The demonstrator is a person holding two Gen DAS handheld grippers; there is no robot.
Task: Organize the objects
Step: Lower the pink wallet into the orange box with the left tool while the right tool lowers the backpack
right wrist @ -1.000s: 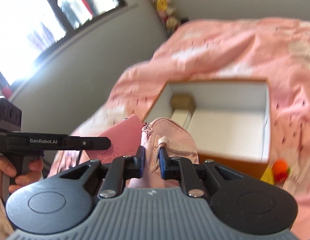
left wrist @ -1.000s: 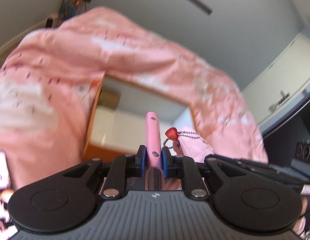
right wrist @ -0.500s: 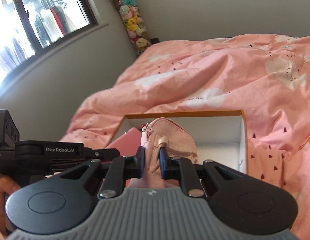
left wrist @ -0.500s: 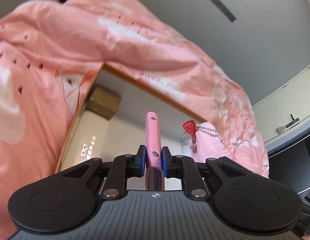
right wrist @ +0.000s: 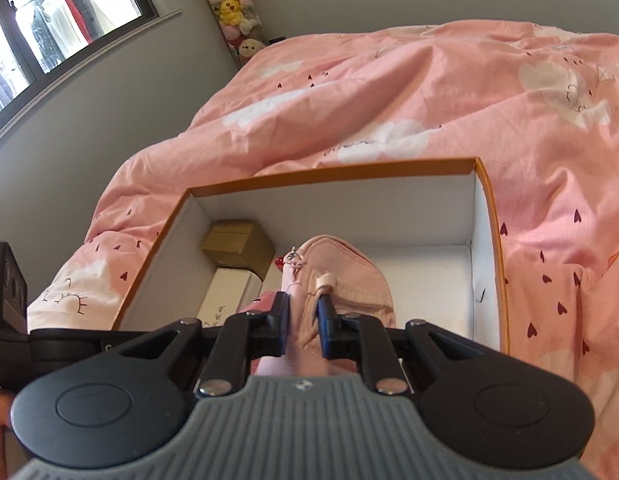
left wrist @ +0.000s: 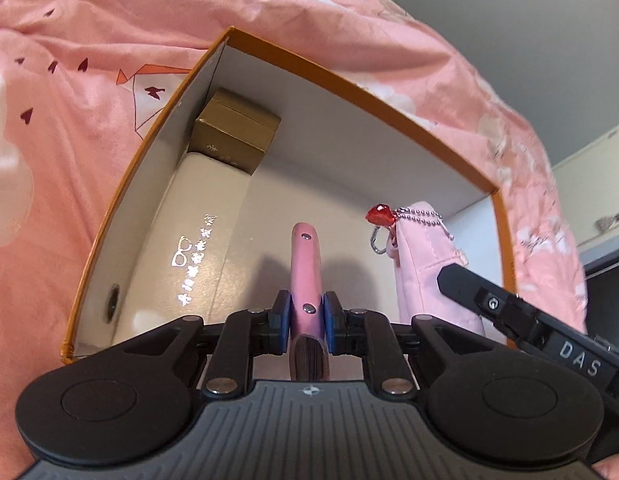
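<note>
Against the left wall of the orange-rimmed white cardboard box [left wrist: 157,184] on the pink patterned duvet [left wrist: 89,92] you already have a small gold carton [left wrist: 235,134] sitting above a long cream case with silver print [left wrist: 197,264]. A second ago the box lay further ahead; both your hands have since dropped toward it, so both items are now down inside the box's opening, nearly ready to set down.

Your left tongs [left wrist: 305,312] are clamped on a slim pink notebook-like case with metal studs [left wrist: 305,264], held edge-up over the box floor, the tool pitched steeply down. To the right, your right tongs [right wrist: 303,326] pinch the fabric of a soft pink zip pouch with a red heart charm [right wrist: 341,276], which hangs over the box's middle, also angled down.
</note>
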